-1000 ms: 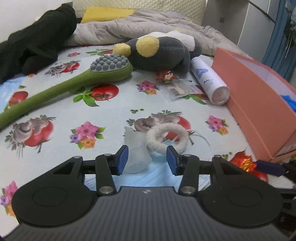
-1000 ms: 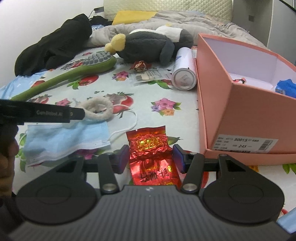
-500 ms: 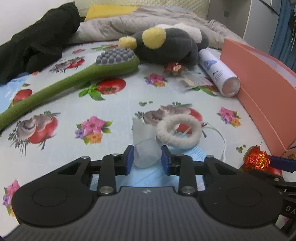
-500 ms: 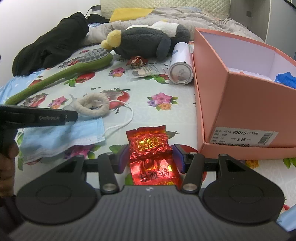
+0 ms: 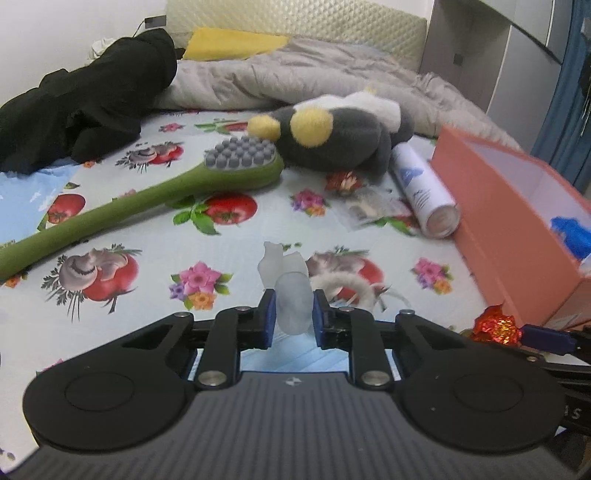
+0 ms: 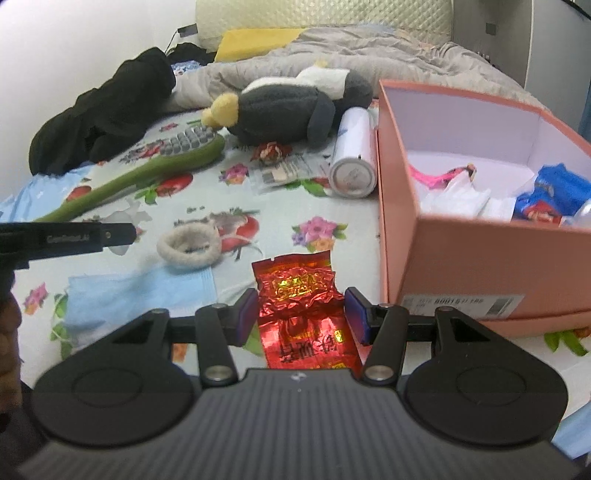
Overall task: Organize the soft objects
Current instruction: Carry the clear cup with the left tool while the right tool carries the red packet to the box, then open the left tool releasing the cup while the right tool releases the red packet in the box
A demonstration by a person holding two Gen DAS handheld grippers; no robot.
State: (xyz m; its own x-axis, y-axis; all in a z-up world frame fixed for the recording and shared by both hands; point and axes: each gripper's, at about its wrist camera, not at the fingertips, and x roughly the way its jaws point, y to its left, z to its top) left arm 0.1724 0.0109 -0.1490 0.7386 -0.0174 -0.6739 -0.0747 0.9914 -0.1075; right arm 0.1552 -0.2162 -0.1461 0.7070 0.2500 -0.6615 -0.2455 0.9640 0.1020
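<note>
Low in the frame's centre, our left hand-held gripper (image 5: 291,319) has just been closing and now pinches a frosted translucent soft lump (image 5: 291,306). Our right hand-held gripper (image 6: 302,314), half spread, grips a crinkled red foil packet (image 6: 301,295) beside the salmon-pink cardboard box (image 6: 461,266).

White wall (image 5: 74,33), quilted headboard (image 5: 295,22), bed (image 5: 236,236)
</note>
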